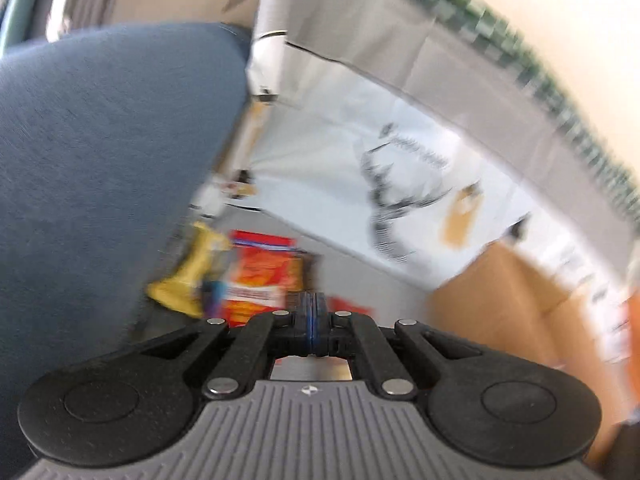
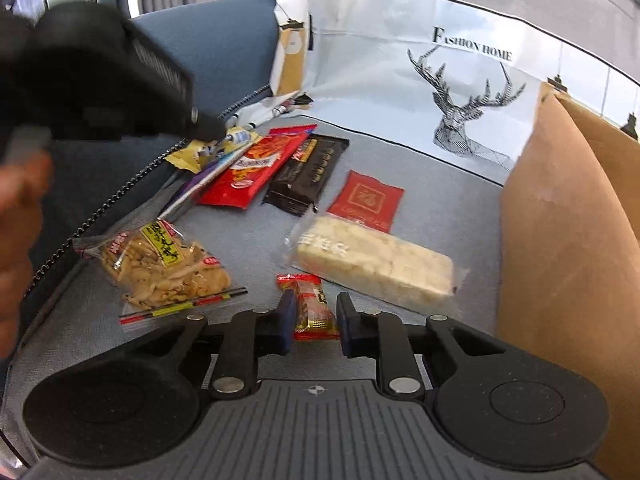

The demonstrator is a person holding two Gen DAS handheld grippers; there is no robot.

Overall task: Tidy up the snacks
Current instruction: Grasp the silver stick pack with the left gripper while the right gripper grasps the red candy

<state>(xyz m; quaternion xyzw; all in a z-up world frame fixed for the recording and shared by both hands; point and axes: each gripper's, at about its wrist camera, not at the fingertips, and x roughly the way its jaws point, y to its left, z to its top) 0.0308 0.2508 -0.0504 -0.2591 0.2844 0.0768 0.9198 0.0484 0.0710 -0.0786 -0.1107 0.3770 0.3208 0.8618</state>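
Right wrist view: right gripper (image 2: 314, 318) has its fingers (image 2: 288, 320) nearly together, closed on a small red-and-gold snack packet (image 2: 314, 308) that lies on the grey fabric surface (image 2: 440, 208). Landmark: the white deer-print bag (image 2: 460, 92) standing at the back. In front of the bag lies a flat red sachet (image 2: 366, 200); just nearer than that, touching its edge, a clear-wrapped pale block (image 2: 372, 266). Left of the sachet, a dark brown packet (image 2: 310, 172), then a long red packet (image 2: 256, 168) overlapping it. Further left, a clear bag of pale strips (image 2: 164, 266), nearest the camera. Right of the deer-print bag, a brown paper bag (image 2: 568, 216) stands upright. Left gripper (image 2: 218, 130) reaches in from upper left toward a yellow wrapper (image 2: 192, 156); contact unclear. Left wrist view, badly blurred: left gripper (image 1: 313, 322) fingers pressed fully together, nothing visible between them; orange-red packet (image 1: 260, 276) and yellow wrapper (image 1: 188, 280) ahead, blue cushion (image 1: 100, 160) at left.
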